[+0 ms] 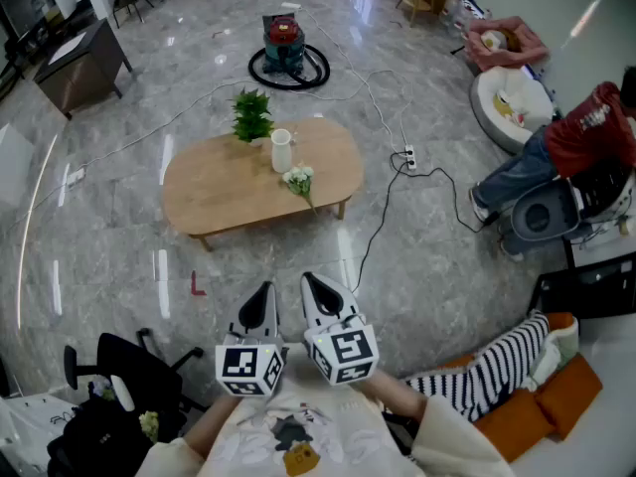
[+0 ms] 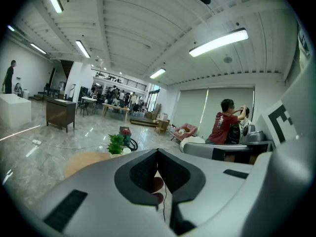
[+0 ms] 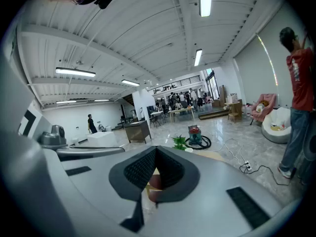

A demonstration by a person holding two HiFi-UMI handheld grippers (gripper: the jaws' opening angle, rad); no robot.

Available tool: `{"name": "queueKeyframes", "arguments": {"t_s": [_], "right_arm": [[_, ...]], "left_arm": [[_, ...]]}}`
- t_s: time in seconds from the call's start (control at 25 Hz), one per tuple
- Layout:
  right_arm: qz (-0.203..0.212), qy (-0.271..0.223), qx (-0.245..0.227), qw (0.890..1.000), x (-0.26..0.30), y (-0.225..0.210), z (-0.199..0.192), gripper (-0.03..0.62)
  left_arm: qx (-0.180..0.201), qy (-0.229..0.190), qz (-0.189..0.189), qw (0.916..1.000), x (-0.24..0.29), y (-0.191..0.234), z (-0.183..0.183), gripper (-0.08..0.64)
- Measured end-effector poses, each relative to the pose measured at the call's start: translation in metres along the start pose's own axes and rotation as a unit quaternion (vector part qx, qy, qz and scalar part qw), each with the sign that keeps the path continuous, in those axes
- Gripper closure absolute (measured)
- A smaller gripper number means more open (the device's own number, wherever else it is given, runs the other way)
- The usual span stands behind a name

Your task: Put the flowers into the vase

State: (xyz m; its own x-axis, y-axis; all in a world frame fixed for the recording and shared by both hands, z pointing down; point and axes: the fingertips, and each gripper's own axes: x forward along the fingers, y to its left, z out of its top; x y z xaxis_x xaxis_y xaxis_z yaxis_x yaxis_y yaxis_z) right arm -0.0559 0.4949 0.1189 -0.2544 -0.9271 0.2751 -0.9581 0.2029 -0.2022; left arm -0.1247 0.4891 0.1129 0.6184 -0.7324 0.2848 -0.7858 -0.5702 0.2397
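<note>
Flowers (image 1: 299,180) lie on the table (image 1: 219,195) just beside the vase (image 1: 281,151), well ahead of us. The stem seems to trail toward our right gripper (image 1: 316,288), nearer than our left gripper (image 1: 264,293). We hold both pressed together, empty.

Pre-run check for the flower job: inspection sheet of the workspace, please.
Surface: low oval wooden table on a glossy stone floor.
Job's things: white vase upright on the table; flowers lying on the tabletop close beside it, not in the vase.
Clutter: potted plant at the table's far edge, next to the vase.
Grippers: left gripper and right gripper both shut, empty, side by side short of the table.
Cables: power strip and cable on the floor right of the table.
Surroundings: vacuum cleaner beyond the table; seated person at right; black chair near left.
</note>
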Motion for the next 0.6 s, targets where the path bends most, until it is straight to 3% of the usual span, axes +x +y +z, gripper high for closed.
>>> {"name": "queueKeyframes", "arguments": {"t_s": [0.2, 0.4, 0.6], "right_arm": [[-0.003, 0.004, 0.006, 1.0, -0.001, -0.008, 0.004, 0.589], [-0.01, -0.003, 0.049, 0.999, 0.003, -0.024, 0.003, 0.589], [-0.006, 0.005, 0.041, 0.999, 0.0, -0.037, 0.002, 0.589]], "left_arm": [[0.001, 0.009, -0.003, 1.0, 0.002, -0.004, -0.004, 0.555], [0.001, 0.014, -0.001, 0.9999, 0.009, -0.009, -0.005, 0.555], [-0.002, 0.016, 0.0, 0.9999, 0.025, -0.02, -0.003, 0.555]]}}
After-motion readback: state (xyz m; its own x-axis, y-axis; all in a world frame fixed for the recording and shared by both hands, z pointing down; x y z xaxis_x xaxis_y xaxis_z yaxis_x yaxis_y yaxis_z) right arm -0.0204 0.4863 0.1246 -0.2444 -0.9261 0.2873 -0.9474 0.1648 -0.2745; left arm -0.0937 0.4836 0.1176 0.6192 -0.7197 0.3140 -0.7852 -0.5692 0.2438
